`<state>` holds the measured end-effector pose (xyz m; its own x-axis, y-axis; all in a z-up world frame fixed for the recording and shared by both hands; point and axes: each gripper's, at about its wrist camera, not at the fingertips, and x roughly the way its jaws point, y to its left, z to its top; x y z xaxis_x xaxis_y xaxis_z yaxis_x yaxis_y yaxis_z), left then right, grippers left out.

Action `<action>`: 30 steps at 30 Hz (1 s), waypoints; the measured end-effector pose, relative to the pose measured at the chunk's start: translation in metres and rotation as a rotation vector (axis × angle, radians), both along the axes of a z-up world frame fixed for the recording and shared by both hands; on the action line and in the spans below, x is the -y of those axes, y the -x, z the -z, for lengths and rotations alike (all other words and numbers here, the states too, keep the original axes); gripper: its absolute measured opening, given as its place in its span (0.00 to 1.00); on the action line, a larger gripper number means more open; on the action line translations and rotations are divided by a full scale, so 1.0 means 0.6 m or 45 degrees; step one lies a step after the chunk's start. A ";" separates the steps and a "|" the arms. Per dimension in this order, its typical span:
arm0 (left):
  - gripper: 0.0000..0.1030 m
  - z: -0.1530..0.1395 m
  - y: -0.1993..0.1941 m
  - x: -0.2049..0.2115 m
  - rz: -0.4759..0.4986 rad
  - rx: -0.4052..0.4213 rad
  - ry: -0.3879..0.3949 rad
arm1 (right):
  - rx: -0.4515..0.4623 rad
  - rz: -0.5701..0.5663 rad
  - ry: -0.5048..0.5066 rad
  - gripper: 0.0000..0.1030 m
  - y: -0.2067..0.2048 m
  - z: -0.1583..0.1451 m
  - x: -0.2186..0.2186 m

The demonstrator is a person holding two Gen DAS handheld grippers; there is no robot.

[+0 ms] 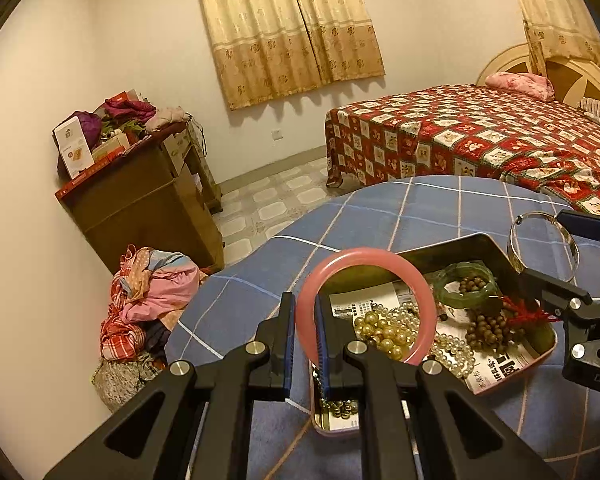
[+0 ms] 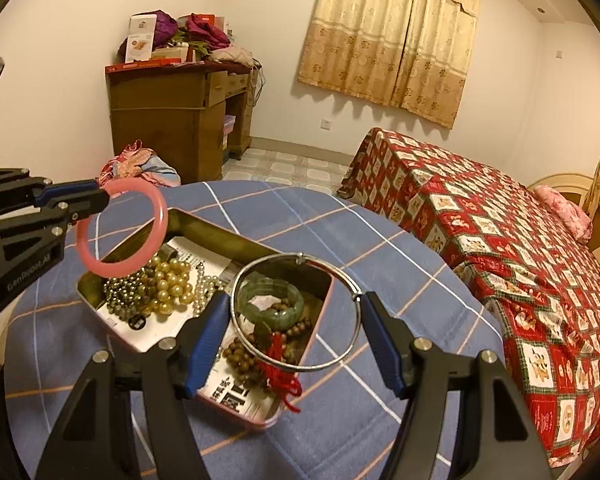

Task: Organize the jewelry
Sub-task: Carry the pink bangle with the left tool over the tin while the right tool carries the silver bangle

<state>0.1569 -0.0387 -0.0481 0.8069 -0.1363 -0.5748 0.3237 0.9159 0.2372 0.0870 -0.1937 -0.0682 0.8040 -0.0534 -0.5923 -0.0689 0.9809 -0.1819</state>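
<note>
My left gripper is shut on the rim of a pink bangle and holds it upright above the near end of an open metal tin. It also shows in the right wrist view with the pink bangle. My right gripper is shut across a thin silver bangle, fingers pressing its outer sides, held above the tin. The silver bangle also shows in the left wrist view. The tin holds a green jade bangle, pearl strands and brown bead strands.
The tin sits on a round table with a blue checked cloth. A bed with a red patterned cover stands to the right. A wooden desk piled with boxes and clothes stands at the back left, with a heap of clothes on the floor.
</note>
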 end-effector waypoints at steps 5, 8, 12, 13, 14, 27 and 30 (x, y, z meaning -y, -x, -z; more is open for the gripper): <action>0.09 0.006 -0.010 -0.002 -0.006 -0.011 -0.001 | -0.005 0.007 0.000 0.67 -0.010 0.002 0.000; 0.09 0.010 -0.013 0.000 -0.004 -0.018 -0.004 | -0.010 0.007 0.002 0.67 -0.013 0.004 -0.001; 0.09 0.015 -0.018 0.000 -0.005 -0.031 0.004 | -0.021 0.004 0.006 0.67 -0.020 0.009 -0.006; 0.09 0.016 -0.019 -0.001 -0.004 -0.034 0.004 | -0.023 0.003 0.005 0.67 -0.021 0.010 -0.007; 0.09 0.018 -0.019 0.000 -0.002 -0.036 0.002 | -0.024 0.000 0.006 0.67 -0.022 0.010 -0.008; 0.09 0.038 -0.035 -0.005 -0.011 -0.081 0.016 | -0.048 -0.011 0.012 0.67 -0.036 0.023 -0.020; 0.09 0.042 -0.036 -0.004 -0.011 -0.089 0.017 | -0.054 -0.013 0.013 0.67 -0.039 0.026 -0.021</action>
